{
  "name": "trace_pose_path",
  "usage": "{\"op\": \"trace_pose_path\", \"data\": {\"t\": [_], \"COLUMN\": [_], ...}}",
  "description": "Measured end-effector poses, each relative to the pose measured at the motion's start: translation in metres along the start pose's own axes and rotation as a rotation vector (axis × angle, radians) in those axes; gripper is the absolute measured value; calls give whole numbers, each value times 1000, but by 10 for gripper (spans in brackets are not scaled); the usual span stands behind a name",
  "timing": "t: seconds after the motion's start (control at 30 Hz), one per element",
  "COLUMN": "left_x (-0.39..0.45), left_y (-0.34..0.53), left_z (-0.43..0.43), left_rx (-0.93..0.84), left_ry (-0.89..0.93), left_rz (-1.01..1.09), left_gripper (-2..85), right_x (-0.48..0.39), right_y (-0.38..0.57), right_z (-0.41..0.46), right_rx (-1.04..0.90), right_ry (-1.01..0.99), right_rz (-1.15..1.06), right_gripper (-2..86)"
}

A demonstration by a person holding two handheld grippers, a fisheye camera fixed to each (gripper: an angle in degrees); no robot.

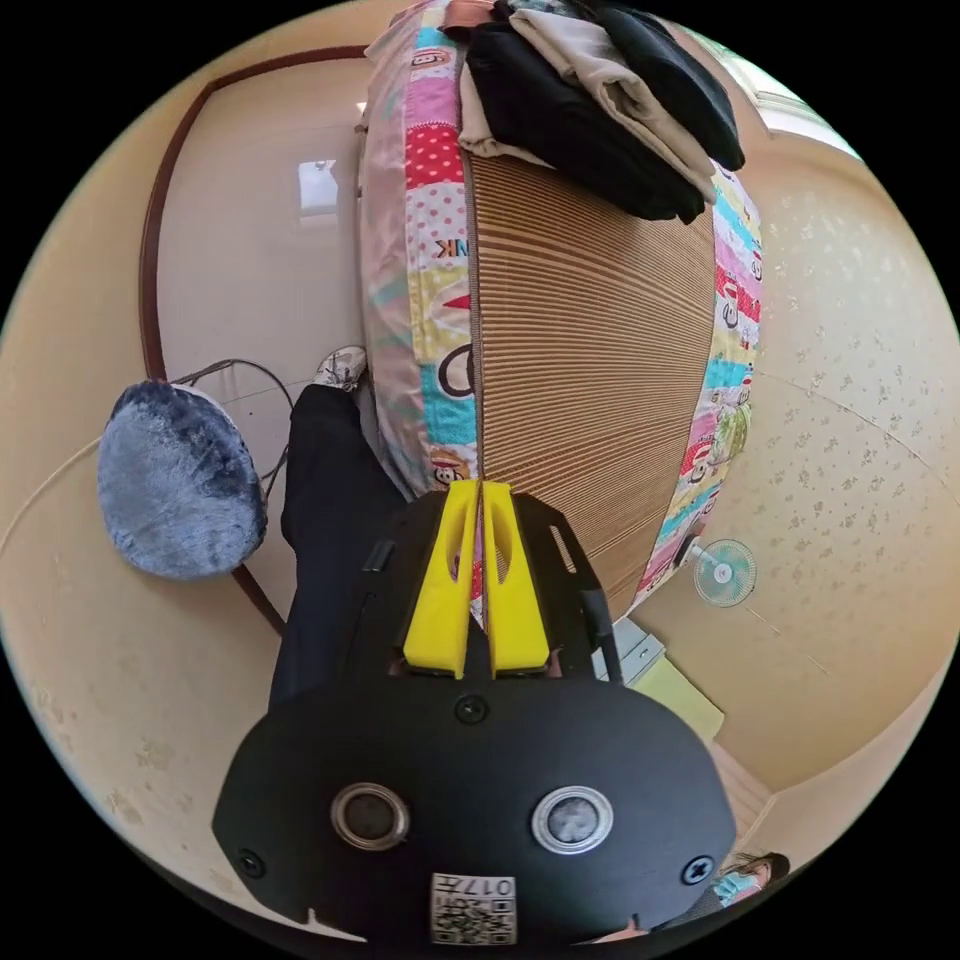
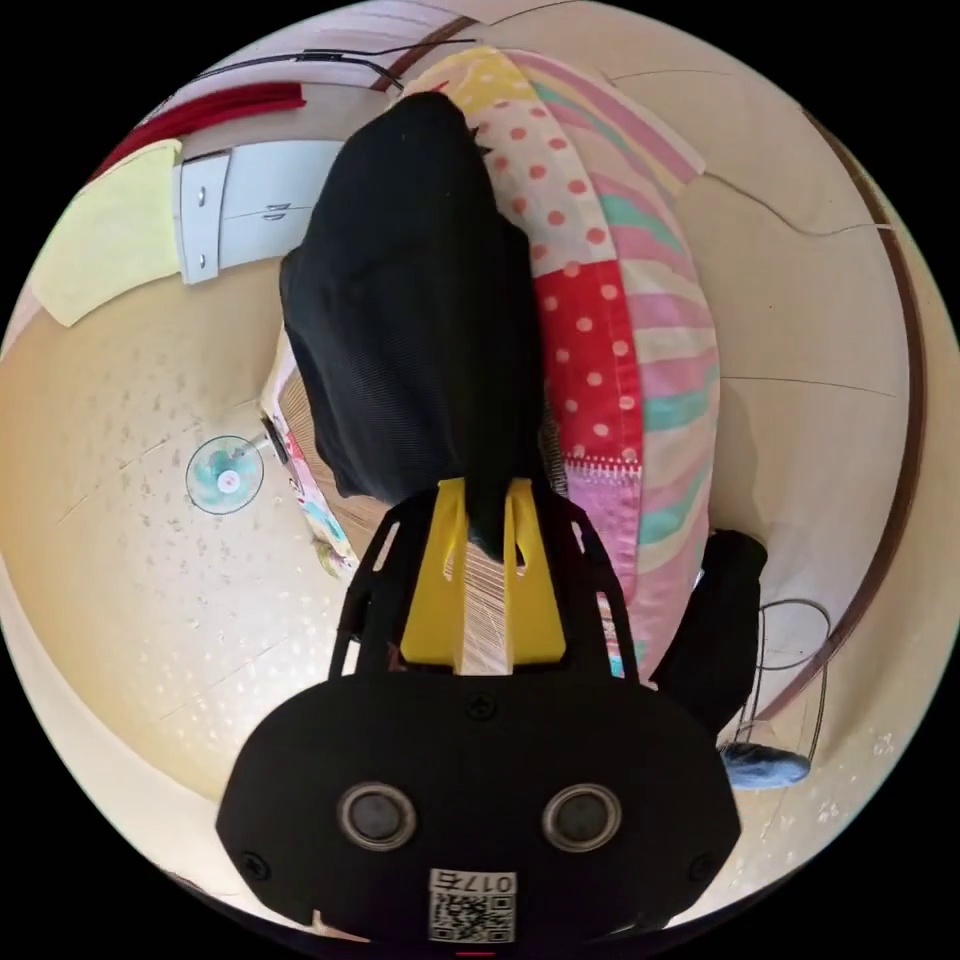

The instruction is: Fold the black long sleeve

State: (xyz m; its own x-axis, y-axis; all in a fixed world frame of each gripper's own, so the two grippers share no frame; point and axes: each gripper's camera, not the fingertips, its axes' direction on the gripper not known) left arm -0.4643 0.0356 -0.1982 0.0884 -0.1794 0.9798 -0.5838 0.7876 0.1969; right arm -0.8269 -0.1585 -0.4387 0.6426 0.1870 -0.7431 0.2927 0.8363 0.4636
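**Two grippers over the bed, one holding black cloth**

Two yellow-jawed grippers showed, each in its own view. The left gripper (image 1: 479, 490) had its jaws pressed together with nothing between them, pointing toward 12 o'clock at a striped mat (image 1: 590, 370) laid on a patchwork quilt (image 1: 440, 250). At 12 o'clock in that view a pile of dark and beige clothes (image 1: 600, 100) lay on the mat's far end. A blue cushion (image 1: 175, 485) sat at 9 o'clock, a fan (image 1: 725, 572) at 4 o'clock. The right gripper (image 2: 487, 520) had its jaws pinched on an edge of the black shirt (image 2: 410, 300), which spread up toward 12 o'clock, the quilt (image 2: 610, 350) just beside it at 2 o'clock.
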Motion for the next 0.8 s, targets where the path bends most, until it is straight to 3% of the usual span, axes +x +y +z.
{"op": "trace_pose_path", "data": {"t": [0.1, 0.17, 0.23, 0.3, 0.37, 0.47, 0.6, 0.8], "left_x": [-42, -63, -79, -83, -80, -62, -24, 7], "left_y": [9, 12, 14, 13, 8, -5, -26, -41], "left_z": [2, 10, 24, 37, 52, 84, 134, 203], "left_rx": [49, 61, 74, 84, 82, 66, 5, -76], "left_ry": [34, 80, 126, 151, 171, 216, 244, 131], "left_rz": [-94, -143, -186, -200, -203, -168, -66, 48], "left_gripper": [-10, -10, -10, -10, -10, -10, -10, -10], "right_x": [-40, -73, -84, -92, -102, -105, -108, -114], "right_y": [15, 57, 90, 123, 168, 209, 214, 167], "right_z": [19, 47, 78, 122, 177, 196, 171, 121], "right_rx": [-63, -188, -318, -539, -888, -1113, -1123, -696], "right_ry": [-46, -167, -236, -194, -14, 104, 103, 321], "right_rz": [-140, -341, -376, -393, -494, -607, -644, -786], "right_gripper": [33, 22, 18, 20, 32, 55, 61, 118]}}
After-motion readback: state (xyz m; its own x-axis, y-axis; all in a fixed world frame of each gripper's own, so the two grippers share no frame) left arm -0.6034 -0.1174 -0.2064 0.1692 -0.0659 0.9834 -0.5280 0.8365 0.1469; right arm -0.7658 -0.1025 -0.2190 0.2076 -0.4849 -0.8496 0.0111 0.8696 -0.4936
